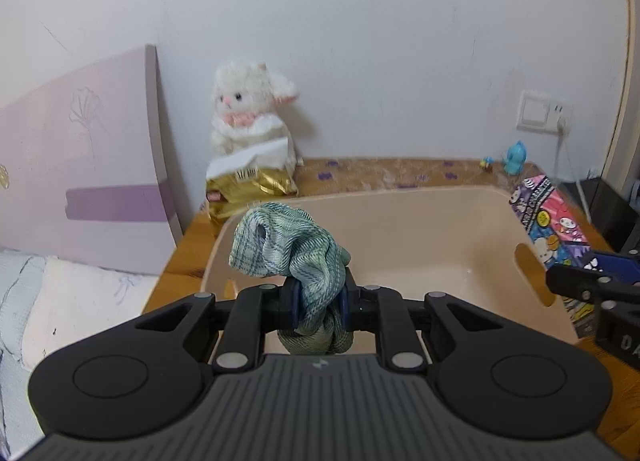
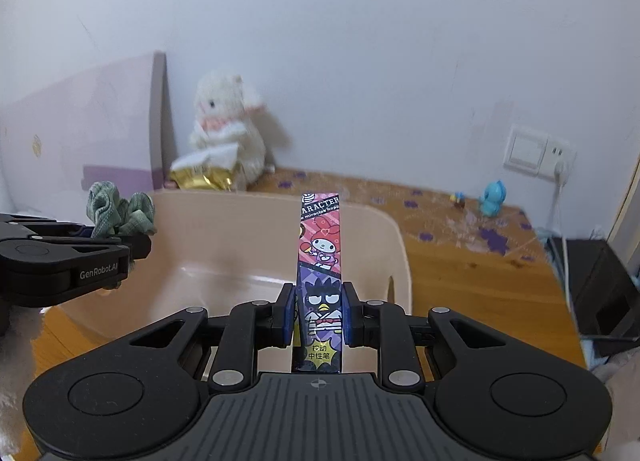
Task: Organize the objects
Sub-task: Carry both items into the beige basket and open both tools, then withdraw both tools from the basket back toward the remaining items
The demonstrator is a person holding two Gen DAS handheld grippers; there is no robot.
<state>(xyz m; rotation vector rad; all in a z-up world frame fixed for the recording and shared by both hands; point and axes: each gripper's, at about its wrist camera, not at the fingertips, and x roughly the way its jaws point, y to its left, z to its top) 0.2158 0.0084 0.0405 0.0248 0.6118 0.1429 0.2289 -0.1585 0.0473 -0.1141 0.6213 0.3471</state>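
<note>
My left gripper (image 1: 319, 307) is shut on a crumpled green plaid cloth (image 1: 288, 245) and holds it over the near left corner of a beige plastic bin (image 1: 440, 229). My right gripper (image 2: 319, 315) is shut on a long cartoon-printed pen box (image 2: 320, 245), upright over the near side of the bin (image 2: 240, 245). The left gripper with the cloth (image 2: 120, 213) shows at the left of the right wrist view. The pen box (image 1: 552, 229) and right gripper show at the right edge of the left wrist view.
The bin sits on a wooden table (image 2: 460, 281) against a white wall. A white plush bunny (image 1: 248, 113) and gold packet (image 1: 248, 189) stand at the back left. A small blue figurine (image 1: 516, 157) stands back right below a wall socket (image 1: 544, 117). A bed headboard (image 1: 80, 165) is left.
</note>
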